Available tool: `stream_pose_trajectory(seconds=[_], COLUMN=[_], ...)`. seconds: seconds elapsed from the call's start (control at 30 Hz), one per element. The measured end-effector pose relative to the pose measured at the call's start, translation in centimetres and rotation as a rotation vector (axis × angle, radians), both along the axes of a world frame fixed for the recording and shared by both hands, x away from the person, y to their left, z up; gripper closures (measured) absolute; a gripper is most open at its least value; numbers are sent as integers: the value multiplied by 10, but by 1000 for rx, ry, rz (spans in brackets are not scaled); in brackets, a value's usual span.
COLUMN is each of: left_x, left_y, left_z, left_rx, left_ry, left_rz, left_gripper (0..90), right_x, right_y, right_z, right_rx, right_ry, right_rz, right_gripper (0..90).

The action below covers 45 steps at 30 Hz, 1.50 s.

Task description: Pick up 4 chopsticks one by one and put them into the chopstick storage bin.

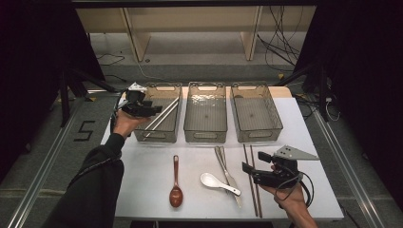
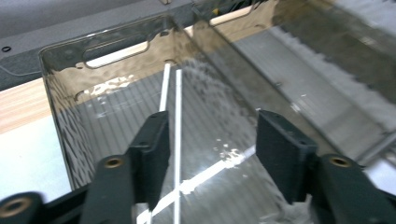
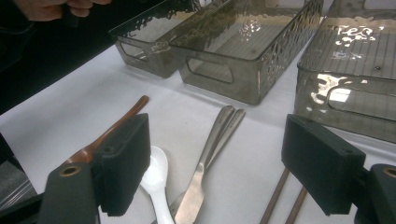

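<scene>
My left gripper hovers open over the left clear bin. A pair of silver chopsticks lies slanted inside that bin, below the jaws and free of them. Near the table's front right, my right gripper stands open with nothing between its pads. It is just above a pair of brown chopsticks lying on the white table.
A brown spoon, a white soup spoon and metal cutlery lie on the front of the table. The middle bin and right bin hold nothing.
</scene>
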State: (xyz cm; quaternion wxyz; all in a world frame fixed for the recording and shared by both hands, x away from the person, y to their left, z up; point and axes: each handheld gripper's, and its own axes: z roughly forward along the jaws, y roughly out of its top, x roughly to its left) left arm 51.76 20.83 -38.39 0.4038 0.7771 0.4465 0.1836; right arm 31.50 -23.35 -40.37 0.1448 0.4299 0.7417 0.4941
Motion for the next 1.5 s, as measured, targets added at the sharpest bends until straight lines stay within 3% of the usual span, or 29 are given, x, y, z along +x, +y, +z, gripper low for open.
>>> stream_pose_trajectory(seconds=[0.2,0.5,0.8,0.93,1.07,1.23,1.5], left_x=[-30,-63,-89,-101,-113,-125,-140], left_y=[-3,-3,-2,-1,0,-3,-5], left_z=[8,12,4,-3,-7,-12,-14], left_rx=[-45,-91,-120,-152,-174,-159,-137], left_ry=[10,2,-1,-13,-26,-36,-44], left_rz=[-46,-75,-99,-107,-112,-122,-141], left_gripper=[317,239,209,189,184,178,169], right_x=[0,2,6,8,12,21,30], right_y=[-1,-3,-6,-7,-11,-18,-15], right_z=[0,1,-1,-3,-4,-8,-18], right_rx=[-5,-27,-56,-84,-122,-188,-347], right_ry=[7,22,53,80,119,182,292], right_rz=[-9,-27,-44,-63,-86,-106,-84], right_gripper=[247,246,251,257,268,302,373])
